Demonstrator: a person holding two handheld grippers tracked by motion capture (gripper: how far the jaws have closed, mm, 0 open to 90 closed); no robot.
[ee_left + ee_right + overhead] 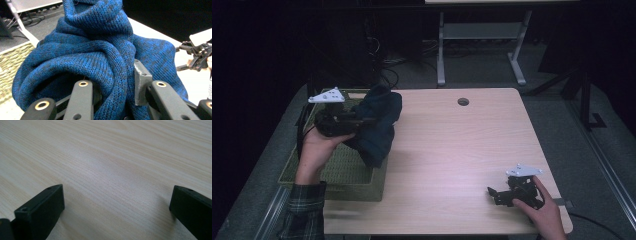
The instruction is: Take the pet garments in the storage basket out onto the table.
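Dark floor and a desk frame lie beyond the pale wooden table (452, 145) where we work. Our landmark is the green woven basket (339, 172) at the table's left edge. Our left gripper (364, 120) hangs above the basket's far end, its jaws clamped on a bunched fold of the blue knit sweater (379, 127); in the left gripper view the thick knit (100, 50) bulges over and between the jaws. The sweater's bulk dangles over the basket's right rim, its lower end near the table. Our right gripper (493, 192) rests on the table, well apart from the basket toward the near right corner, jaws wide and holding nothing (115, 202). We judge the step to be lifting the sweater clear of the basket. To do it well, we should keep the grip firm, raise until the hanging end clears the rim, then carry it over bare table before bringing the free gripper in.
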